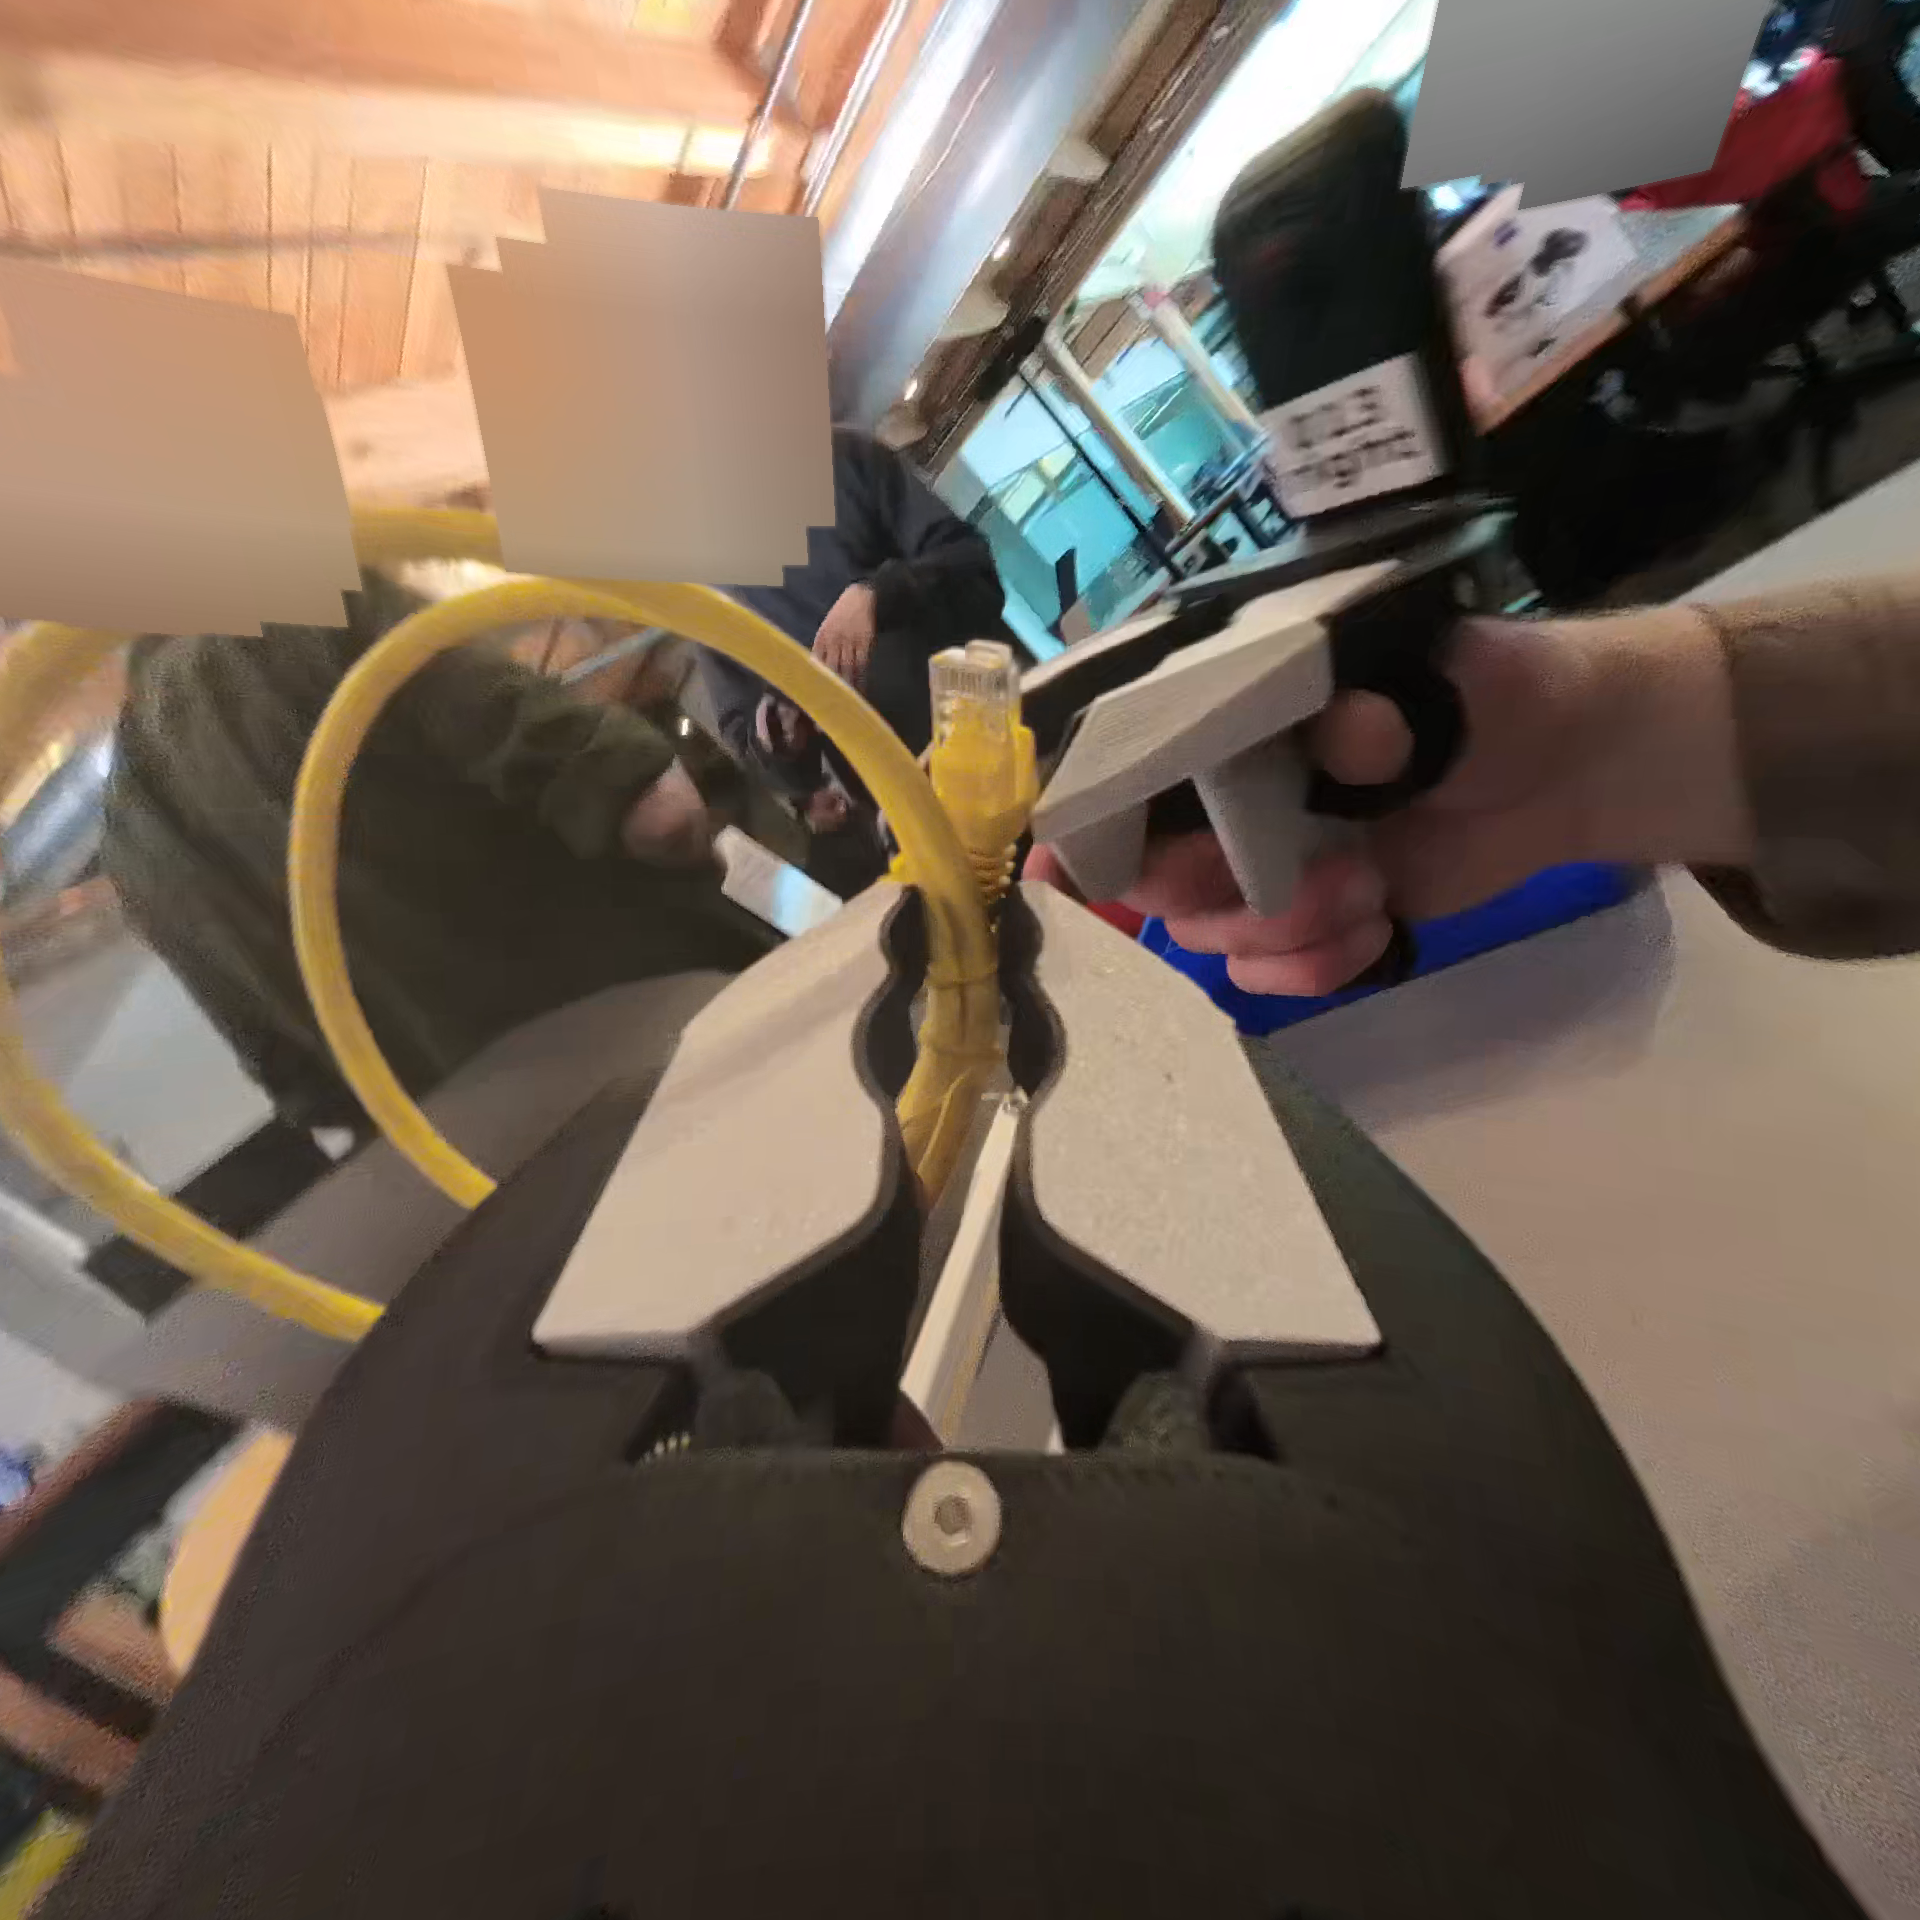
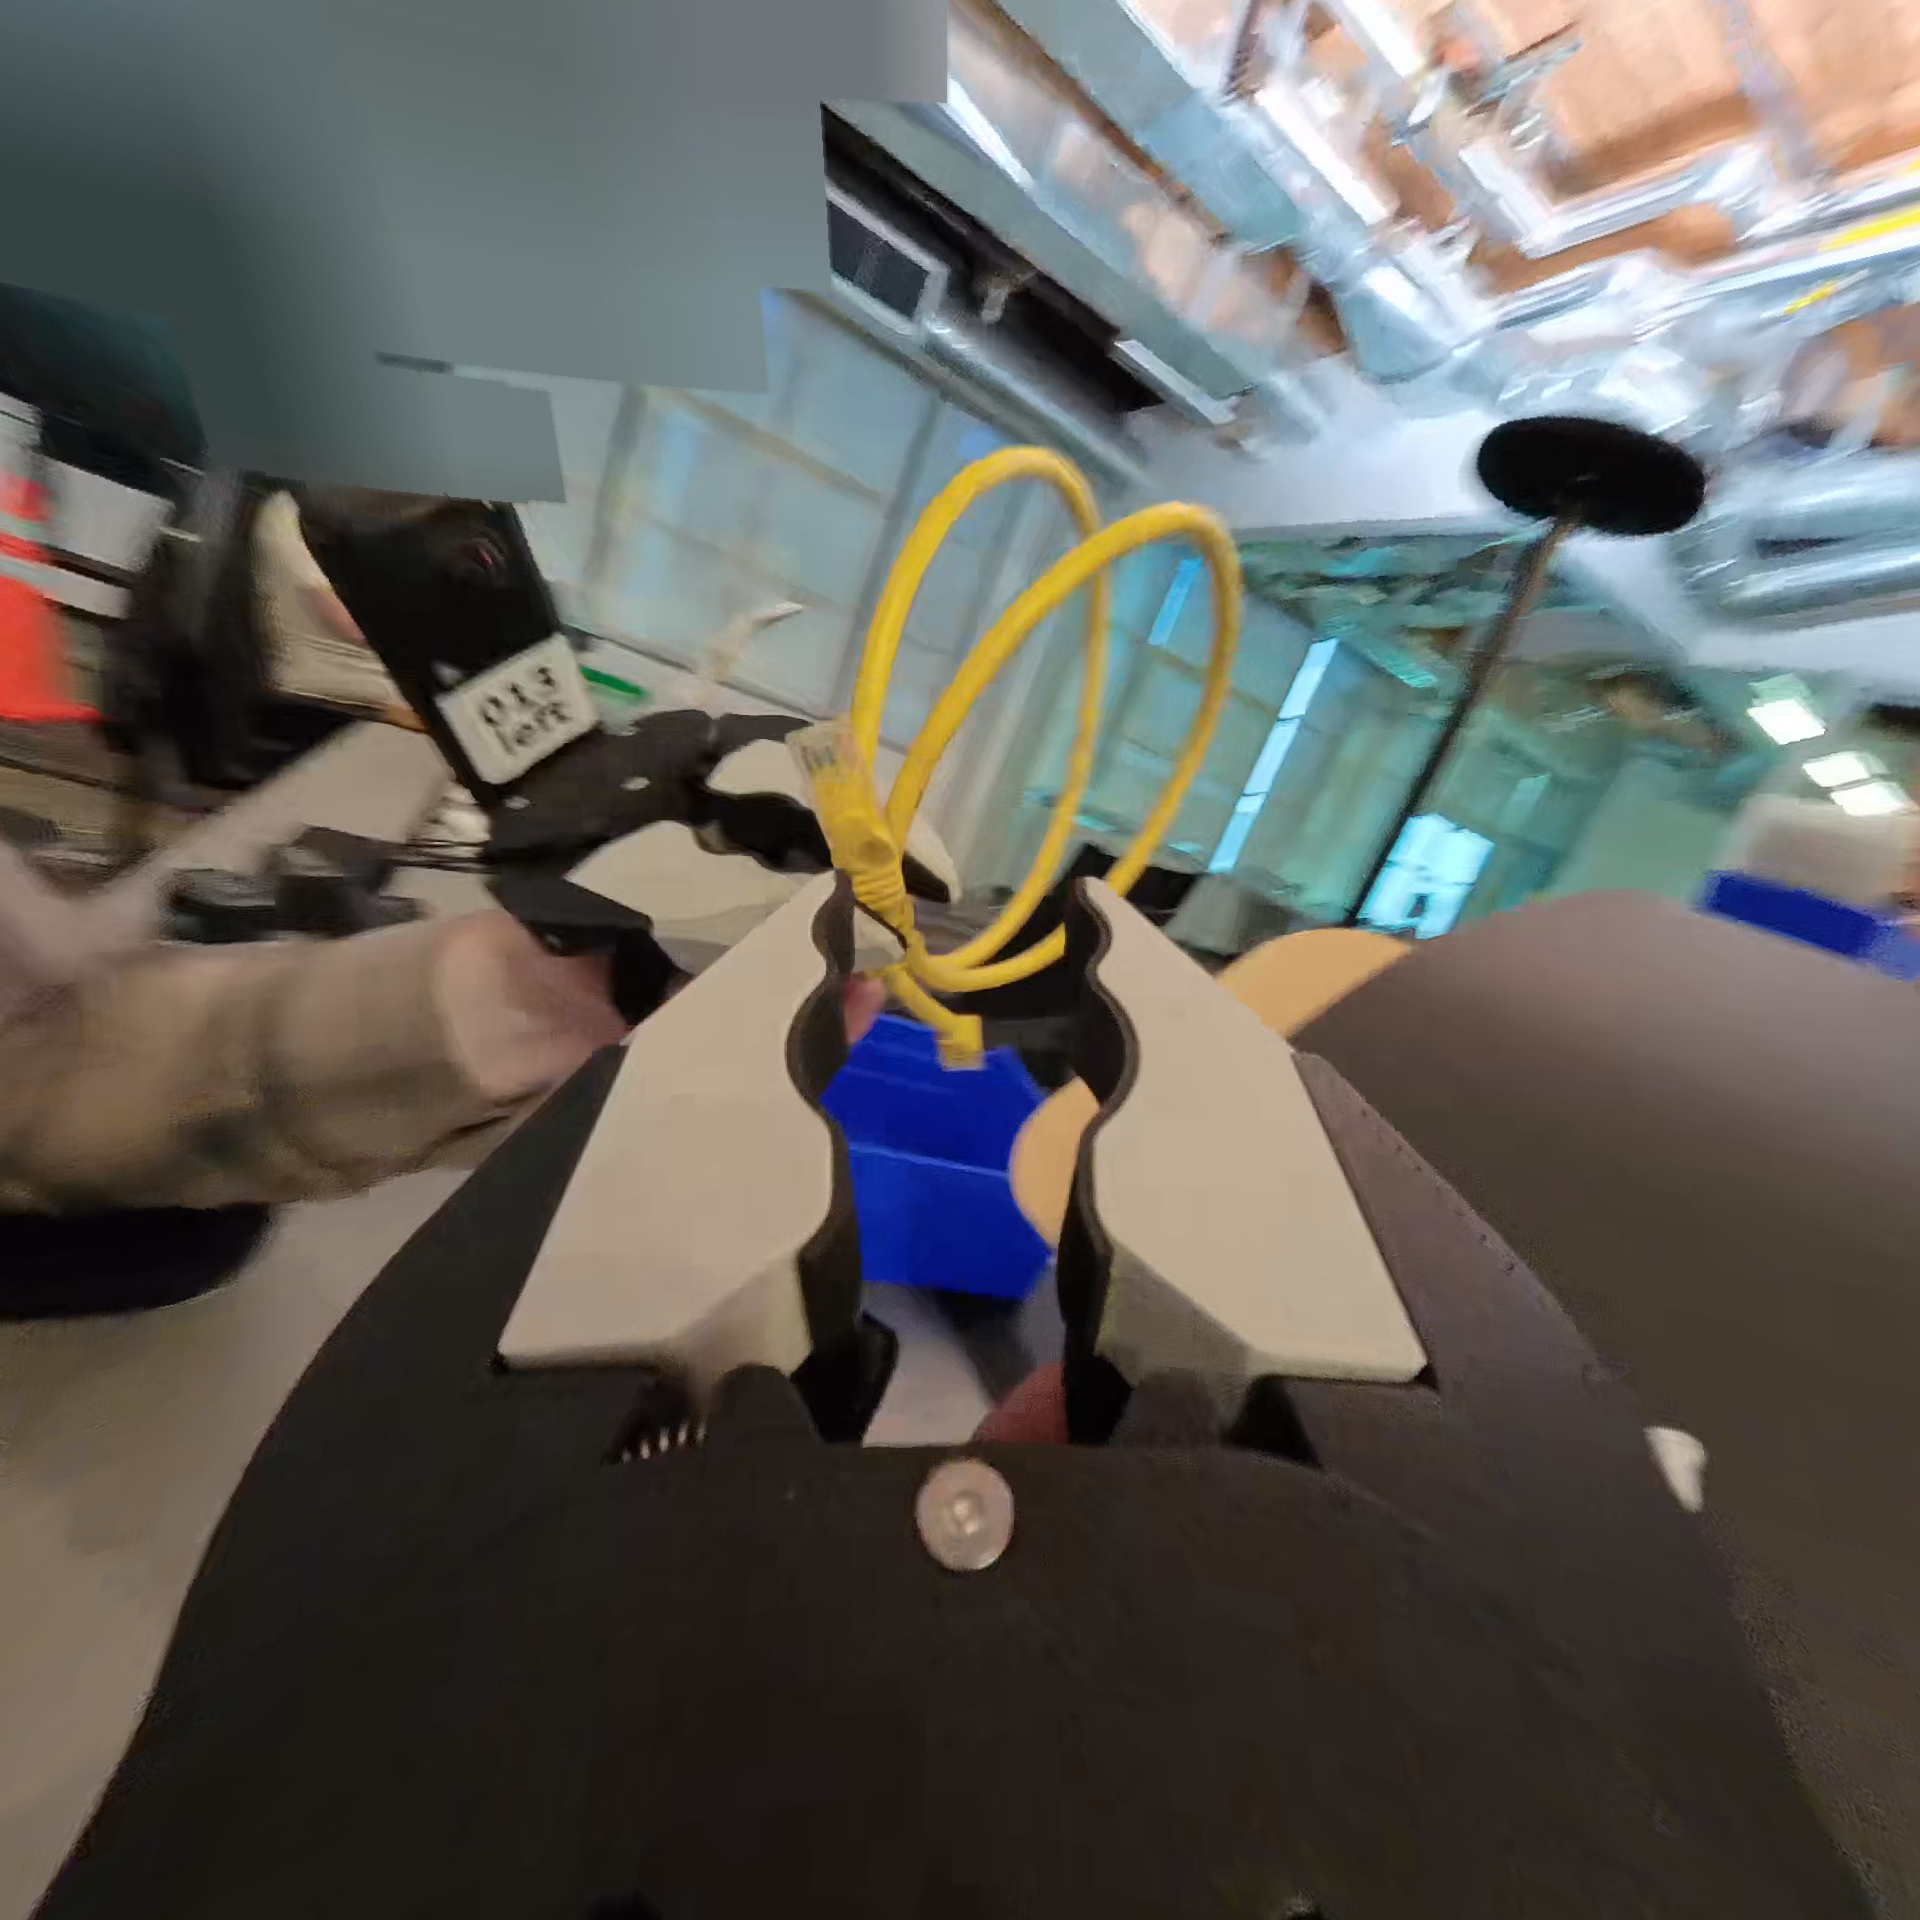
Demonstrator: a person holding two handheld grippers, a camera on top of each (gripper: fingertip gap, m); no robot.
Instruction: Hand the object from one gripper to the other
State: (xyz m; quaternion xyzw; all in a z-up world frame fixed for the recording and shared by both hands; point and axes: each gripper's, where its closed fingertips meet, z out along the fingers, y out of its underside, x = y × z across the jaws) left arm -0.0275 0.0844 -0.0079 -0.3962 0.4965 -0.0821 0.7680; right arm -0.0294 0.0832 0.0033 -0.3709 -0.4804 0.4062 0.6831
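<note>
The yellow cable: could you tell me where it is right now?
The yellow cable is clamped in the left tongs, held above the table, with the open right tongs closing in beside its plug.

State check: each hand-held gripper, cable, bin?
Left hand-held gripper: shut on the yellow cable's bundled part.
Right hand-held gripper: open, fingers either side of the cable.
Yellow cable: coiled in loops, held in the air.
Blue bin: on the table.

A white label (image 2: pixel 516 710) with dark characters sits on the left gripper's black body, at the left of the right wrist view. A similar white label (image 1: pixel 1351 436), blurred past reading, sits on the right gripper's body, far right.
</note>
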